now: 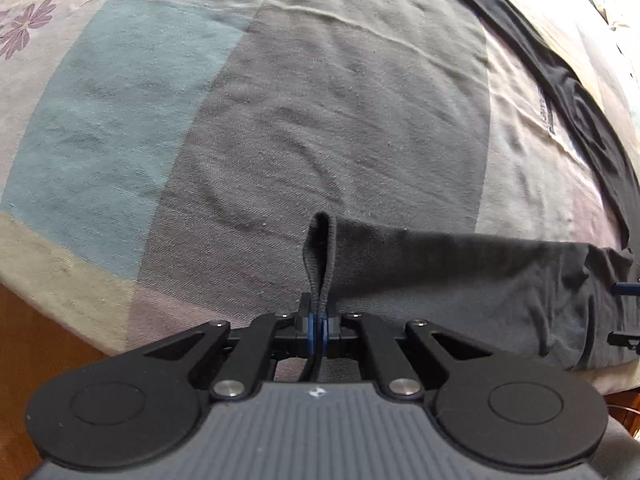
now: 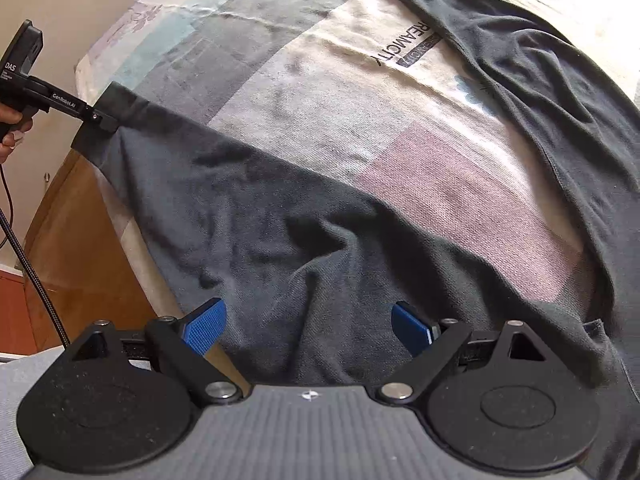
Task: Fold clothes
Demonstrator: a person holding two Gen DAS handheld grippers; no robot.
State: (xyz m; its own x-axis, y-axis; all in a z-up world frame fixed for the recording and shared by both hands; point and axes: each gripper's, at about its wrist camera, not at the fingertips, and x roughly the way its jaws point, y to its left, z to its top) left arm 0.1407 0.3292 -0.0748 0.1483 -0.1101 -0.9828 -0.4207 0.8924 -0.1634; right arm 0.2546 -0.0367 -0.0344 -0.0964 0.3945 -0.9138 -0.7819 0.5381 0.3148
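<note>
Patchwork bedsheet (image 2: 312,92) carries a rumpled, seemingly charcoal garment (image 2: 304,248).

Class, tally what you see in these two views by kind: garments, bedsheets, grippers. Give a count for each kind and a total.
Dark garment: 1
Patchwork bedsheet: 1
Grippers: 2, the left gripper and the right gripper
Total: 4

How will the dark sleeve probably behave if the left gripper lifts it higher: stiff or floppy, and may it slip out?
Probably floppy: the dark sleeve sags and wrinkles between the left gripper and the bed. Probably light, since one pinch at the cuff holds it up. Slipping seems unlikely, because the doubled ribbed cuff sits clamped between the pads.
</note>
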